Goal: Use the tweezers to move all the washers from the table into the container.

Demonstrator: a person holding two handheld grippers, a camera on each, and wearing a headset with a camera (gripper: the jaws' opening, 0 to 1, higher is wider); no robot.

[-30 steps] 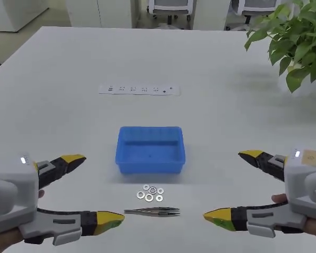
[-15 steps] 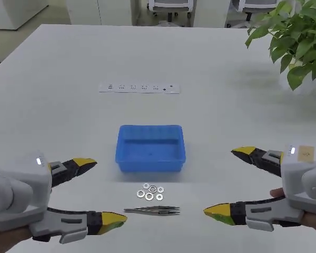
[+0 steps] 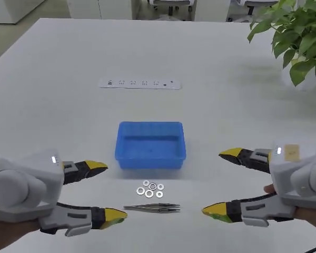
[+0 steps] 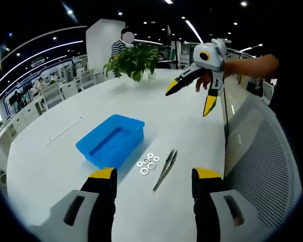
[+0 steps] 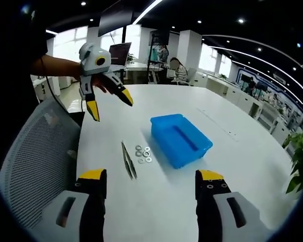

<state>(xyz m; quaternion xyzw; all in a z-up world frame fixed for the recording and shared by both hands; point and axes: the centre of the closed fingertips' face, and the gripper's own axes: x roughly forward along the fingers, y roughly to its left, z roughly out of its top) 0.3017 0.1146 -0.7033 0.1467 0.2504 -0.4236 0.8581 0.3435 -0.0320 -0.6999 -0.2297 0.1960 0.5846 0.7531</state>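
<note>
Several small silver washers [image 3: 150, 189] lie in a cluster on the white table, just in front of the blue container [image 3: 150, 145]. Silver tweezers [image 3: 152, 208] lie flat on the table right below the washers. My left gripper [image 3: 108, 191] hovers open at the lower left, apart from the tweezers. My right gripper [image 3: 220, 182] hovers open at the lower right, level with the left one. The left gripper view has the washers [image 4: 148, 163], tweezers [image 4: 165, 169], container [image 4: 111, 139] and the right gripper [image 4: 191, 96] opposite. The right gripper view has the washers [image 5: 143, 154], tweezers [image 5: 128, 160], container [image 5: 181, 138] and left gripper [image 5: 109, 104].
A white power strip [image 3: 140, 83] lies on the table beyond the container. A potted green plant [image 3: 295, 37] stands at the far right. A mesh office chair [image 4: 262, 166] sits at the table's near edge. People sit at desks in the background.
Both grippers have moved slightly inward toward the tweezers and washers. The head camera has tilted a little, so the table scene sits slightly higher.
</note>
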